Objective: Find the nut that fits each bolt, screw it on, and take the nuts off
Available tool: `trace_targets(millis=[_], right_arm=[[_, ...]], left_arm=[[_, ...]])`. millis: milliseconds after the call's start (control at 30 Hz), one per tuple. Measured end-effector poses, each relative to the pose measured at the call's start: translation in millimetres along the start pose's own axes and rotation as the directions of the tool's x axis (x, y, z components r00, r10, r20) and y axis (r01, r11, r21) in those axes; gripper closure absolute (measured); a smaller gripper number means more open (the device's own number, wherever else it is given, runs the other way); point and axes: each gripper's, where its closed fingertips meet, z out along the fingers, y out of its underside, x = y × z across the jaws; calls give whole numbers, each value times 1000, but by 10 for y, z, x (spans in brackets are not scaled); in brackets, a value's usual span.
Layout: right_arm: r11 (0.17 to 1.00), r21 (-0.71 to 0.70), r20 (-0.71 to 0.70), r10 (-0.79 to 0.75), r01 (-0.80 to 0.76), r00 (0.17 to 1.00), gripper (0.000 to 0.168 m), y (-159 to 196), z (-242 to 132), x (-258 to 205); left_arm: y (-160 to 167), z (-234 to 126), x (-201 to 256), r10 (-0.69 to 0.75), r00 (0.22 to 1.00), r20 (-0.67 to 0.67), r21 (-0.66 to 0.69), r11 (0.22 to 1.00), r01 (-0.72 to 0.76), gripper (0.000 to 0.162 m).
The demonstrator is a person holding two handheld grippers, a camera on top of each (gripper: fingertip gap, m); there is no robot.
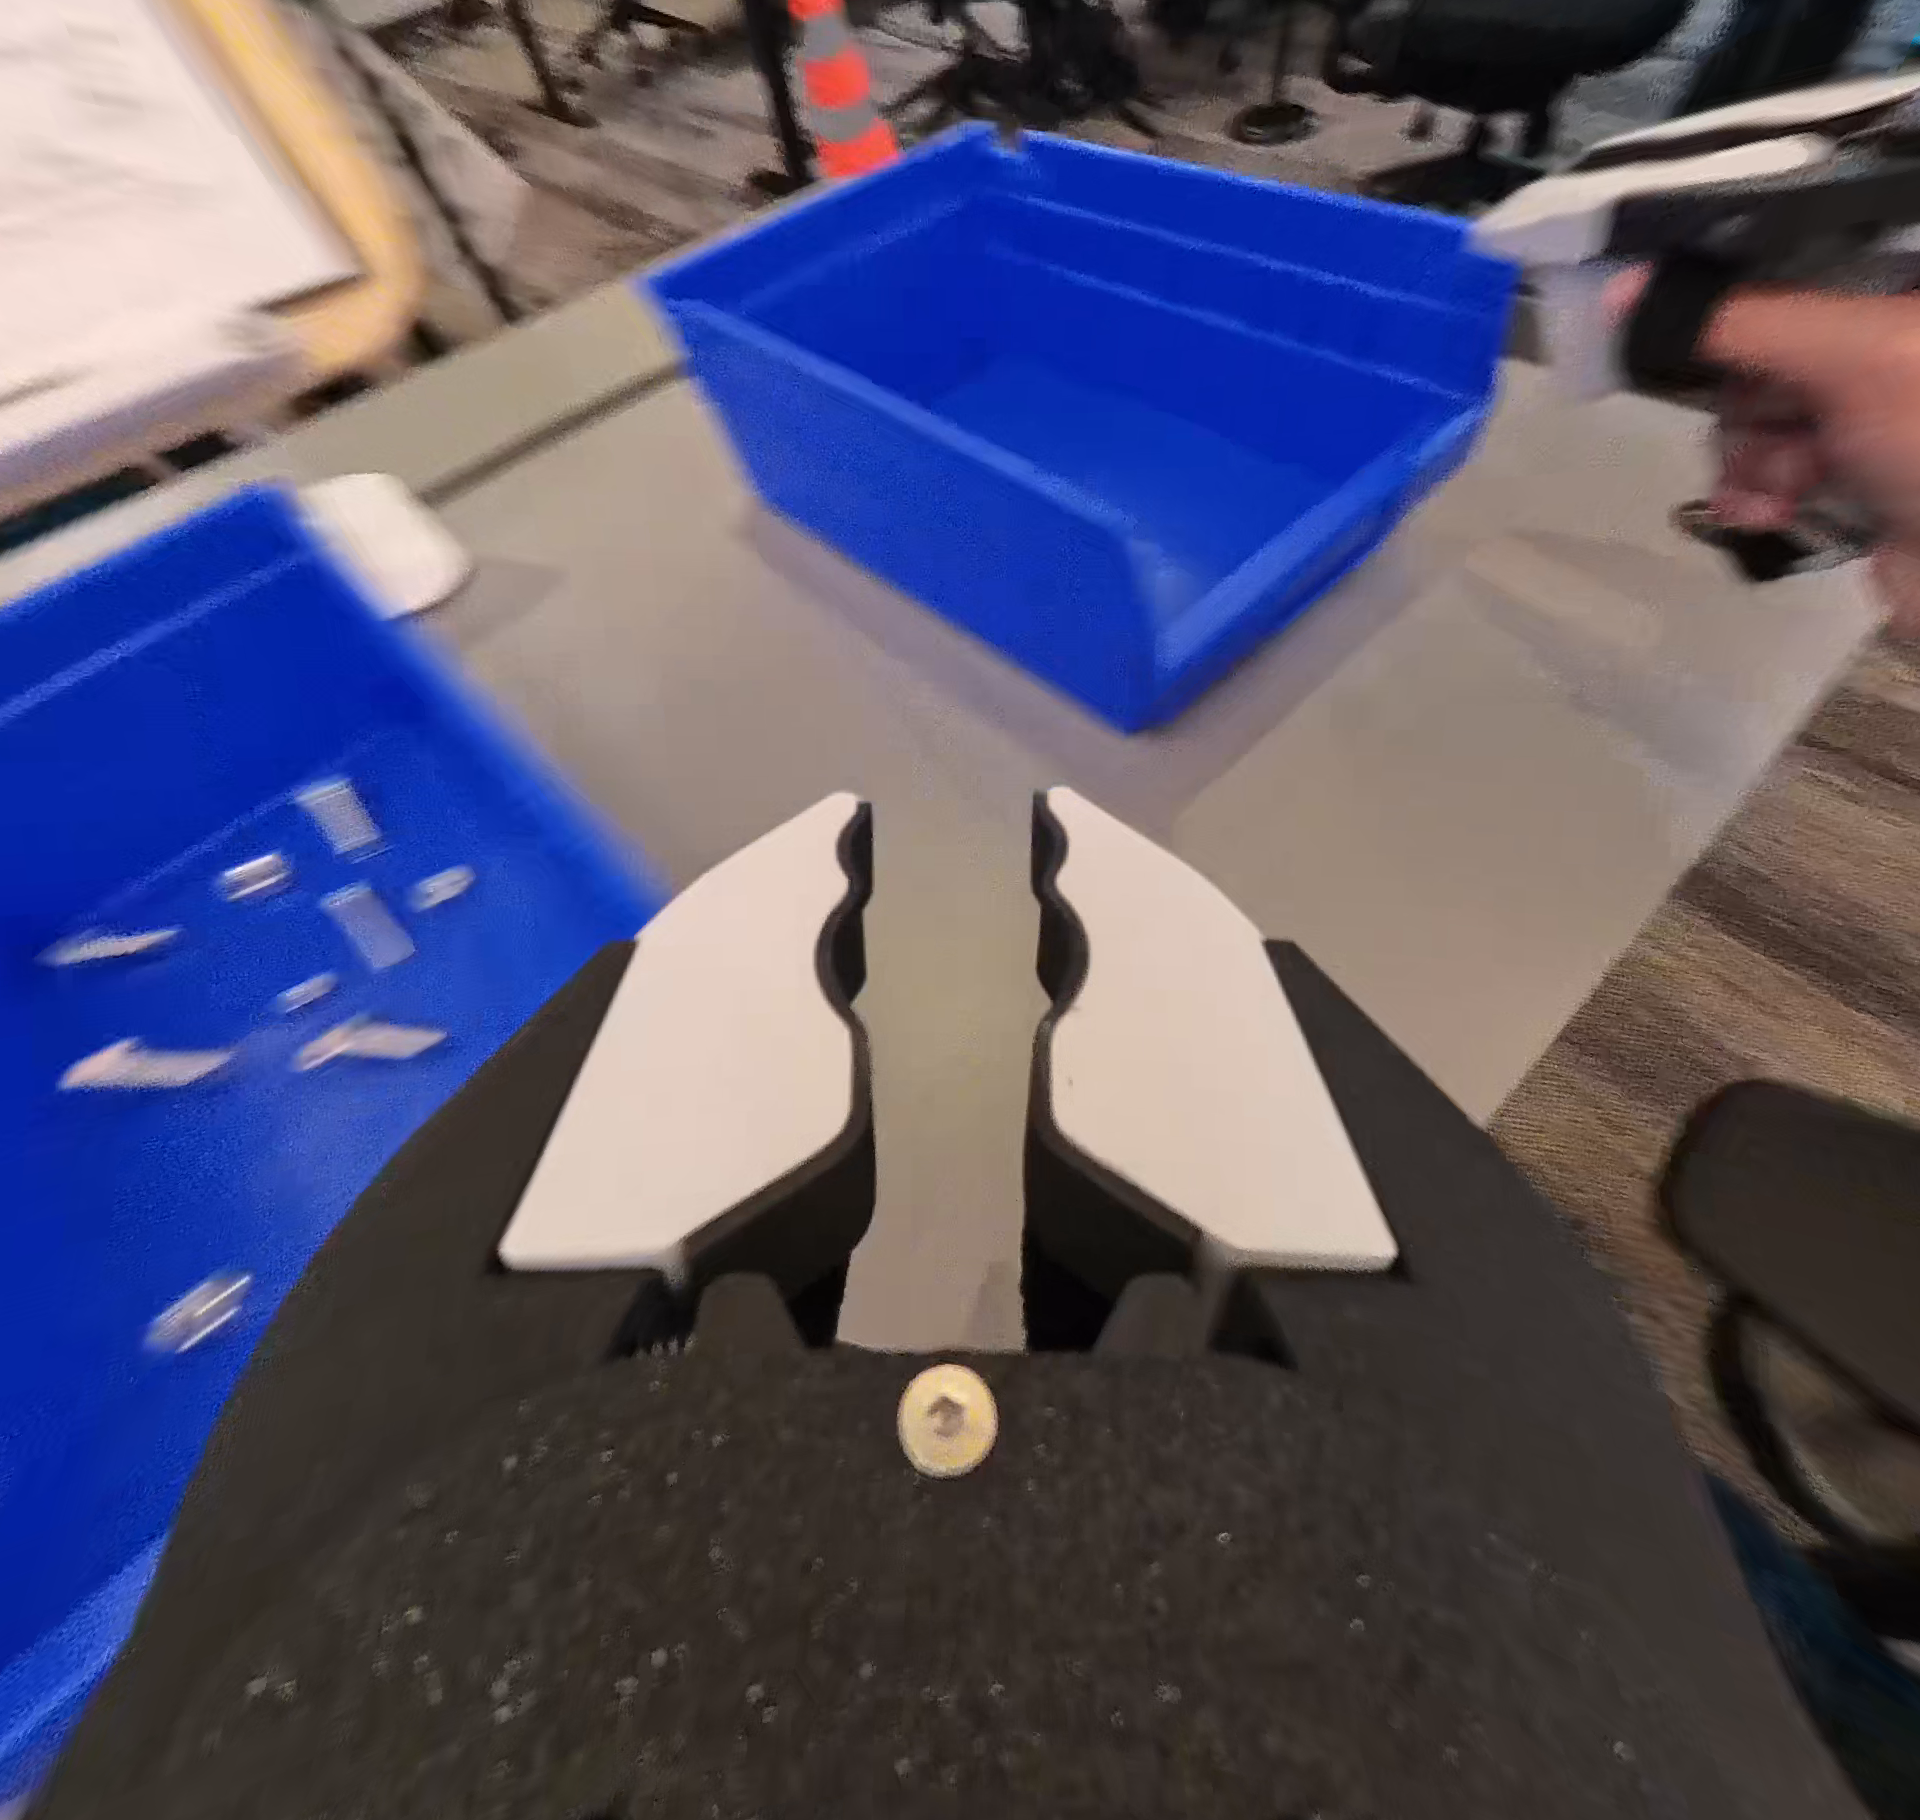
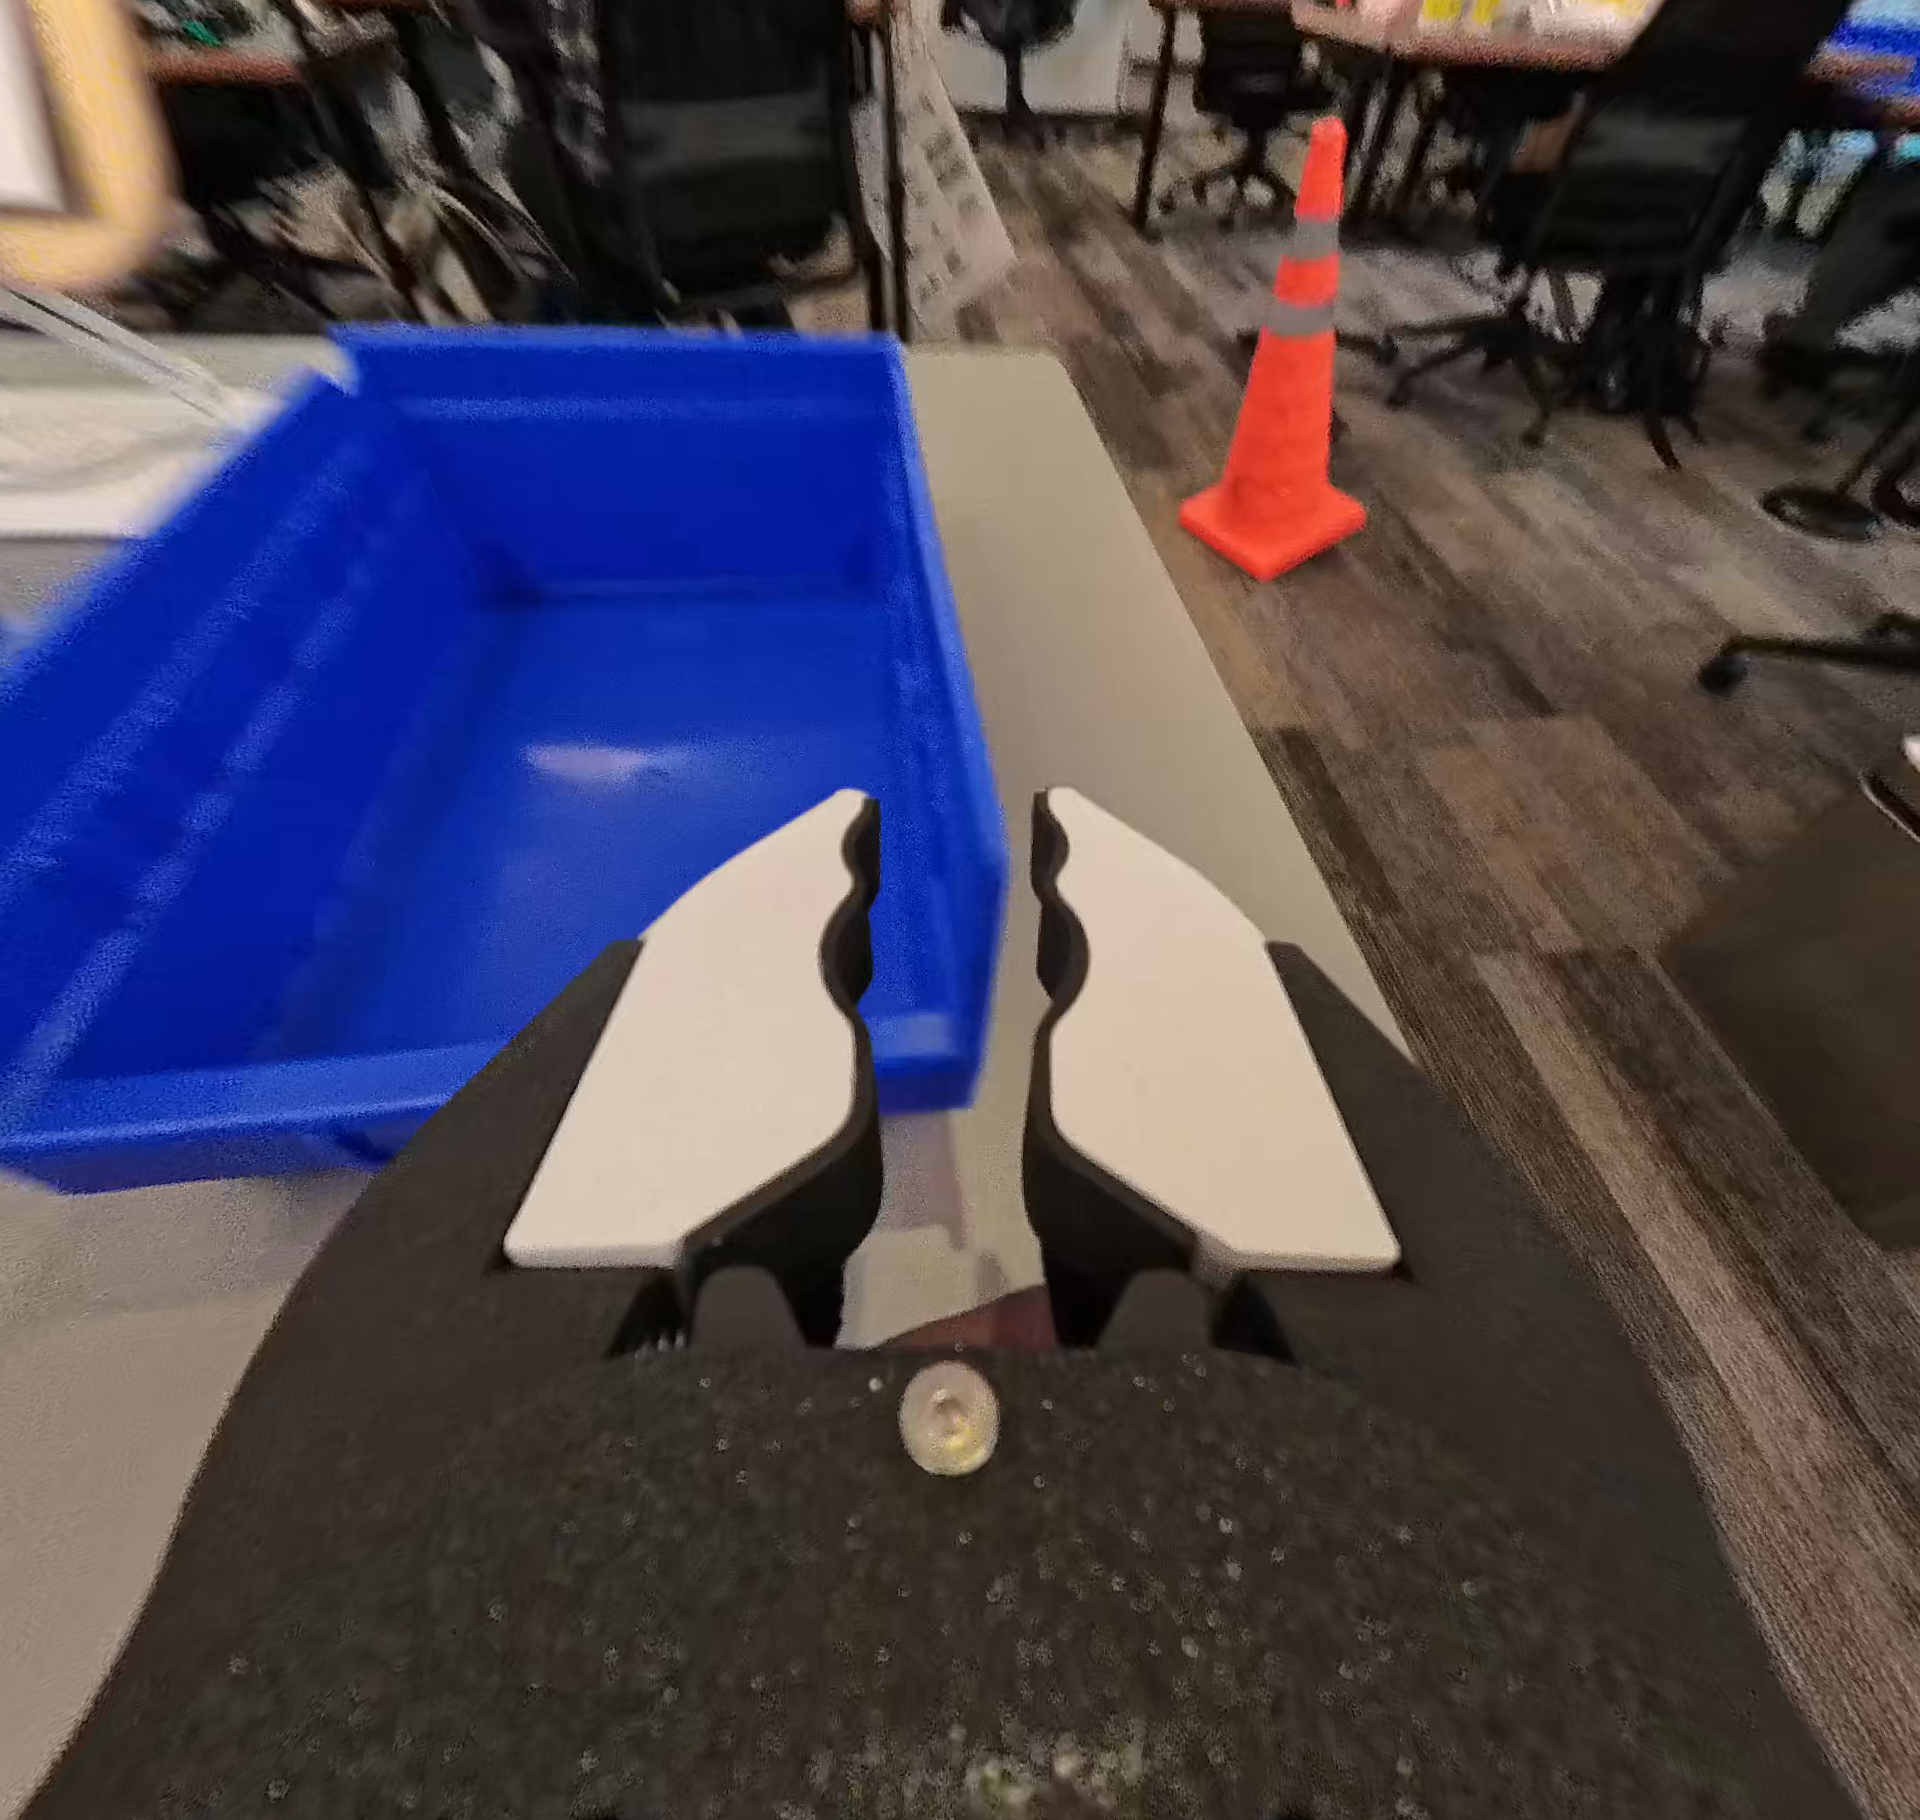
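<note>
Both the left gripper and right gripper gape narrowly, empty, so the blurred hardware in the bin left of them looks untouched.

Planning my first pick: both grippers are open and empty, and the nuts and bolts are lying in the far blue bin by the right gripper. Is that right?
Not quite. Both the left gripper and right gripper are open and empty, but the nuts and bolts lie in the near blue bin on the left, as the left wrist view shows. The far blue bin looks empty in the right wrist view.
</note>
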Motion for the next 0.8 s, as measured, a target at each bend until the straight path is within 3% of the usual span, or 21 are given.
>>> trace_targets(millis=[100, 200, 267, 367, 467, 667, 800], right_arm=[[995, 100, 136, -31, 17, 990, 141, -440, -223, -604], [984, 172, 330, -99, 44, 939, 141, -730, -436, -1633], [985, 163, 498, -123, 47, 858, 142, -651, -563, -2498], [999, 20, 592, -49, 46, 805, 137, -144, -512, -3388], [999, -53, 567, 34, -5, 823, 133, 235, -404, -3742], [998, -58, 419, 53, -32, 907, 148, 314, -141, -3791], [986, -109, 357, 154, -123, 921, 160, 303, -124, -3830]], left_arm=[[317, -578, -1016, -75, 982, 171, -20, 997, 80, 131], [679, -957, -1837, -202, 923, 328, 13, 978, 210, 117], [853, -1031, -2110, -248, 891, 381, 44, 967, 250, 115], [1080, -828, -2162, -318, 888, 332, 7, 942, 335, 106], [1144, -628, -2150, -351, 887, 300, -14, 928, 372, 99], [1167, -522, -2264, -351, 876, 330, -11, 927, 376, 149], [1201, -578, -2364, -306, 866, 394, -40, 936, 349, 156]])
